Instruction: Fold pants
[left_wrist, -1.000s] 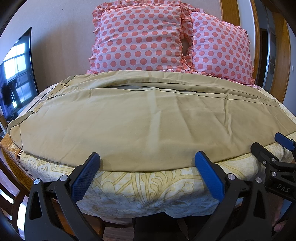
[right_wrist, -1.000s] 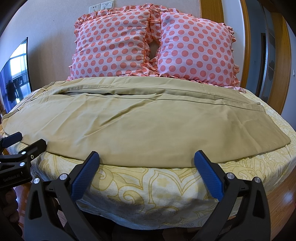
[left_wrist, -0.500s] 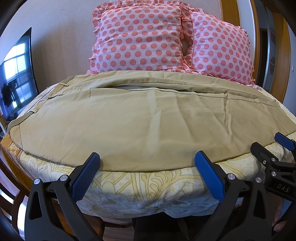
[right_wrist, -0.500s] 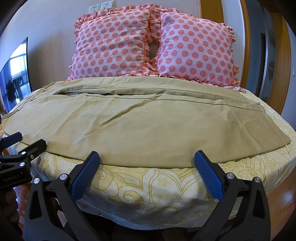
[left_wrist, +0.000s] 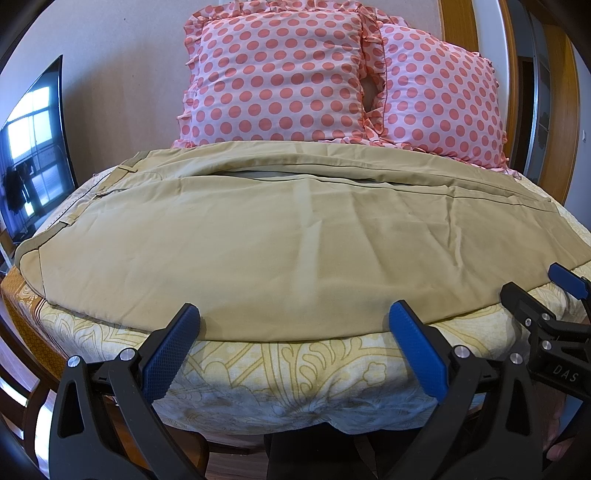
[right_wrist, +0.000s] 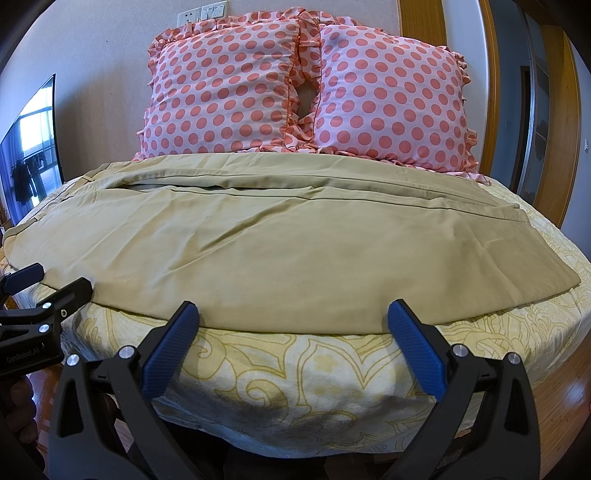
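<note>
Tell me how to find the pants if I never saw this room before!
Look at the bed with the yellow swirly sheet and two pink polka-dot pillows standing at the wall. Spread flat in front of those pillows is one big cloth, the pants. They are plain tan with no pattern, unlike the dotty pillows and swirly sheet.

Pants (left_wrist: 295, 236) lie across the bed (left_wrist: 295, 369); two pillows (right_wrist: 303, 96) stand side by side behind them.

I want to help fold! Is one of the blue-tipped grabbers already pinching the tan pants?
No. Both the left gripper and the right gripper are open, short of the tan cloth pants.
</note>
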